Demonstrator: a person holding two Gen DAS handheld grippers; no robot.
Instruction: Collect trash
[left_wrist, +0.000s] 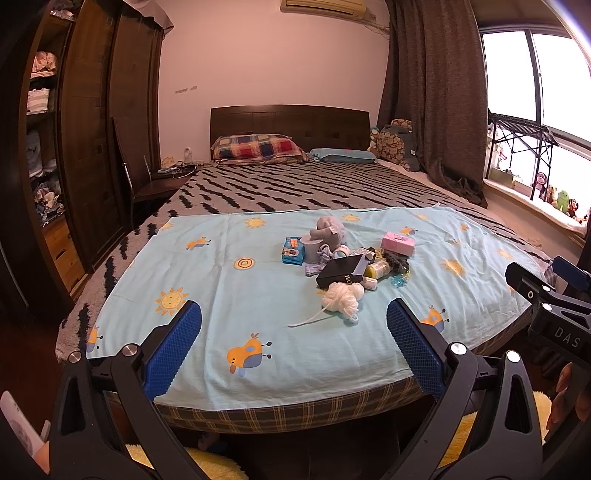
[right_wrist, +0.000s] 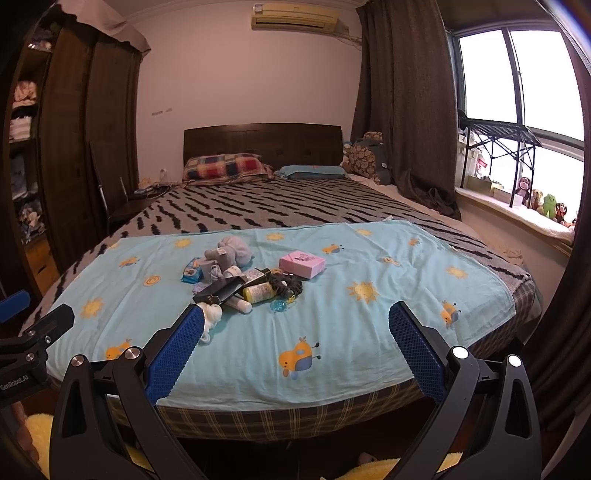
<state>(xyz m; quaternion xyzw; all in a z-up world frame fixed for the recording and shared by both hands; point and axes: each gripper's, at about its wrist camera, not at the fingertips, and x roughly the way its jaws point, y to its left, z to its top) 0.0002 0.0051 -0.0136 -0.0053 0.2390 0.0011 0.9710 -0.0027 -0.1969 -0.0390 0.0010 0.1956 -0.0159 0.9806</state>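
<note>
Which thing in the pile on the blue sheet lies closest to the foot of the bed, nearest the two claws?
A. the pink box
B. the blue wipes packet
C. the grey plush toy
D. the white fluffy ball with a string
D: the white fluffy ball sits at the near edge of the pile, in front of the black box, while the pink box, grey plush toy and wipes packet lie farther back.

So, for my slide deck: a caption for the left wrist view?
Open left tongs hover before a pile of clutter on the light-blue sheet at the bed's foot.
</note>
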